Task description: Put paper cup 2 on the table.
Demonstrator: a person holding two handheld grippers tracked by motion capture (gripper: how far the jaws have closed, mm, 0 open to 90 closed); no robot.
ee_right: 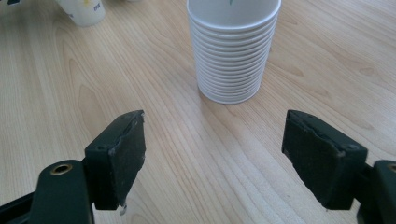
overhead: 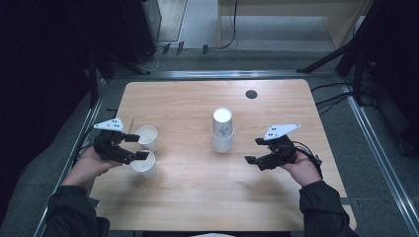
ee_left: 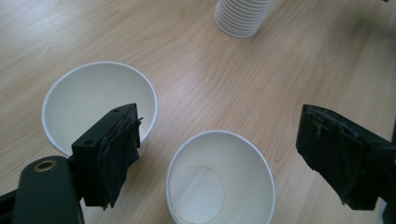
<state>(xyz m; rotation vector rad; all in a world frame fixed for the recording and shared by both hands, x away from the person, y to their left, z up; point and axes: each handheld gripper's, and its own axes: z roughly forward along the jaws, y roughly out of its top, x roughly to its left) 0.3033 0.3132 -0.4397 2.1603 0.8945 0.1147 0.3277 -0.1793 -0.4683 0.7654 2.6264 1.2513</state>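
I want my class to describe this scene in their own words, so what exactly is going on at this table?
A person sits at a wooden table with a two-jaw gripper in each hand. The left gripper is open above two single white paper cups: the nearer cup lies between its jaws without being pressed, and the farther cup stands beside it. The right gripper is open and empty, pointing at a stack of white cups in the middle of the table. All cups stand upright.

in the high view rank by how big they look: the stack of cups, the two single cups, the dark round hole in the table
1. stack of cups, the largest.
2. far single cup and near single cup: they look alike, so no ranking.
3. dark round hole, the smallest.
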